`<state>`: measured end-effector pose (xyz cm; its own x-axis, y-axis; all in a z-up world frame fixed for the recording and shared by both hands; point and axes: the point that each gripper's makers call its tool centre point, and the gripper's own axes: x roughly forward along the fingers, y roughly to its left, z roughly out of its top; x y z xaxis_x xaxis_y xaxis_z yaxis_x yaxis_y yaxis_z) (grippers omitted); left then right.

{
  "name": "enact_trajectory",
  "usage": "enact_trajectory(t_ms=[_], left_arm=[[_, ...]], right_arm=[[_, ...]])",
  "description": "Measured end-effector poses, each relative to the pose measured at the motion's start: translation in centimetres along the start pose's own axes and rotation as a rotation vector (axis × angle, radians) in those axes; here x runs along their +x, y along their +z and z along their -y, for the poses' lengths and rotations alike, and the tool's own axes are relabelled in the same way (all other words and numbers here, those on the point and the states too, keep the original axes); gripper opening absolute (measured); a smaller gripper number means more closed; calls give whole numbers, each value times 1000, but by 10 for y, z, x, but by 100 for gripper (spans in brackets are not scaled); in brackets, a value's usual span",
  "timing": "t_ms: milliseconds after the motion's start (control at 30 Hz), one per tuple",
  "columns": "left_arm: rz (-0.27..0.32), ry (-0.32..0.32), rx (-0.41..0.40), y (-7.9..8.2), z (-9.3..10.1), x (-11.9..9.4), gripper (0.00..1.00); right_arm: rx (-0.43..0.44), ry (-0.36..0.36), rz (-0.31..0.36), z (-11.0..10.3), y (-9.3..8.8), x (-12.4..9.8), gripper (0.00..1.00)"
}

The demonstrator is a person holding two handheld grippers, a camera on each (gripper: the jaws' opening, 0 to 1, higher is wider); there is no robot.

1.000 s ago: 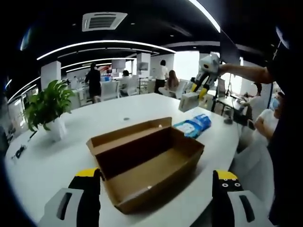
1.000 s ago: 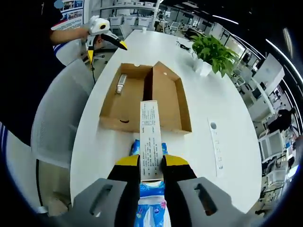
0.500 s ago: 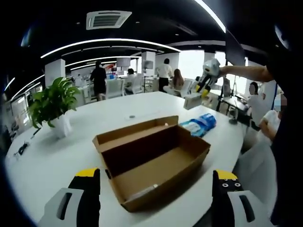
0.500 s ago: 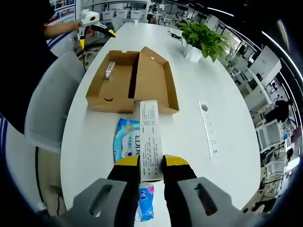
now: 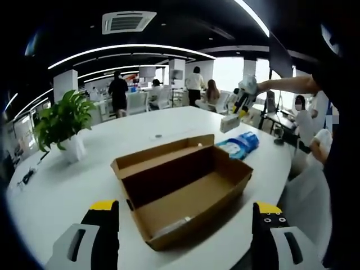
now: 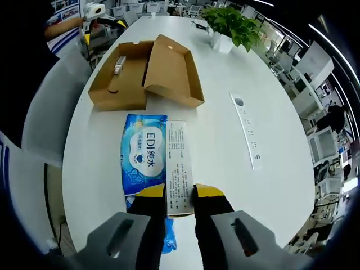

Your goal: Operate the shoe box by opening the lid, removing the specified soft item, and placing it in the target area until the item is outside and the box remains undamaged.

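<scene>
The right gripper [image 6: 180, 194] is clamped on one end of a long white carton [image 6: 179, 163] printed with small text, which sticks out ahead of the jaws over the white tabletop [image 6: 225, 140]. Just left of the carton, and partly under the gripper, a blue wipes pack [image 6: 143, 152] lies flat on the tabletop, outside the box. Farther off stands the open brown box [image 6: 121, 81], its lid [image 6: 171, 70] folded back on the right side; a small silvery tube [image 6: 119, 63] lies inside the box. In the left gripper view the left gripper [image 5: 183, 219] hangs near the box [image 5: 185, 194] with its jaws wide apart and nothing between them; the box sits just beyond them, its lid [image 5: 160, 157] lying open on the far side and a pale item, too small to make out, on the box floor. Beyond the box in that view the wipes pack [image 5: 239, 145] rests on the tabletop [image 5: 62, 191], with the right gripper [image 5: 243, 98] and its carton [image 5: 229, 123] raised above it at the end of a person's arm. A potted plant [image 5: 61, 126] stands at the far left of the tabletop. A white strip with sockets [image 6: 247, 132] lies on the tabletop to the right of the carton. Around is an open office with ceiling light strips, desks, chairs and several people standing at the back.
</scene>
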<state>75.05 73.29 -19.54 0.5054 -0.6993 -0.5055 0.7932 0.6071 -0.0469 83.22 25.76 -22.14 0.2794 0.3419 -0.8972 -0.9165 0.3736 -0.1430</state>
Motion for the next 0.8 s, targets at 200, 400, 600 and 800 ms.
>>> enact_trajectory(t_ms=[200, 400, 600, 800], left_arm=[[-18, 7, 8, -1, -3, 4, 100], [-23, 0, 14, 1, -4, 10, 100], [-41, -7, 15, -3, -5, 11, 100], [-57, -9, 11, -6, -5, 13, 100]], right_arm=[[39, -2, -18, 6, -23, 7, 15], [57, 2, -59, 10, -47, 21, 16], [60, 6, -99, 10, -65, 30, 16], [50, 17, -145, 10, -82, 37, 16]])
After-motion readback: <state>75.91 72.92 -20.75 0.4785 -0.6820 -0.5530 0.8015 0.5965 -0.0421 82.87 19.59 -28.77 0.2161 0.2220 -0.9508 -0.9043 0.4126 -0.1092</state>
